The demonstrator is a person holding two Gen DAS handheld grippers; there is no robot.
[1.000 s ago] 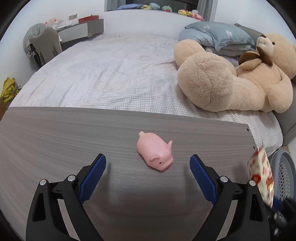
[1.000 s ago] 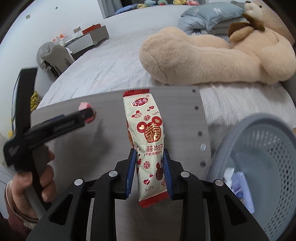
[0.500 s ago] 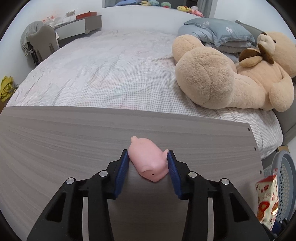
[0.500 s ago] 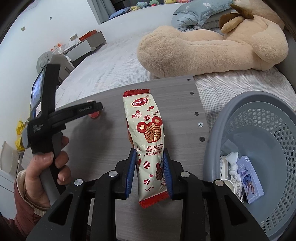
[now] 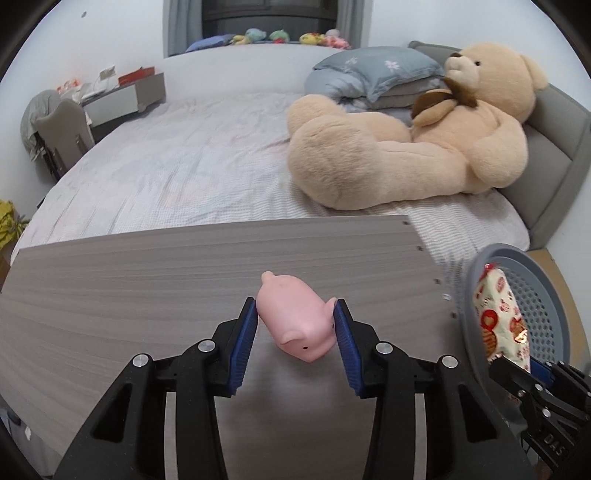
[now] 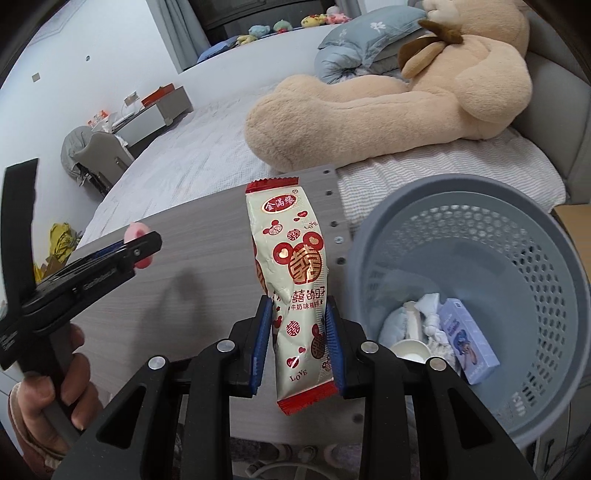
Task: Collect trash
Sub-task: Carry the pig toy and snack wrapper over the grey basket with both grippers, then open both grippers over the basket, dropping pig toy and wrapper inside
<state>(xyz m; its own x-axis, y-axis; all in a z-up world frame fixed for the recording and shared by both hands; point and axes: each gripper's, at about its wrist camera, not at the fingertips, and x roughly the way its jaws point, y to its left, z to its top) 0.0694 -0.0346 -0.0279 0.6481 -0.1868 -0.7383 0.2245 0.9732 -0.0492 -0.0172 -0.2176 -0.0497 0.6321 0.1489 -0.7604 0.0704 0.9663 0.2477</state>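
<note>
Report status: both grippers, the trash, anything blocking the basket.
Left gripper shut on pink pig toy, lifted over table. Right gripper shut on snack wrapper, beside gray basket. Basket mouth unobstructed.

A bed (image 5: pixel 192 166) with a pale checked cover filled most of the room. A large tan teddy bear (image 5: pixel 406 136) lay against the grey padded headboard (image 5: pixel 550 147), beside blue-grey pillows (image 5: pixel 373 74). White walls (image 5: pixel 92 44) enclosed the space. A grey desk (image 5: pixel 125 94) and chair (image 5: pixel 62 122) stood at the far left. Small plush toys (image 5: pixel 291 36) lined the window ledge.
</note>
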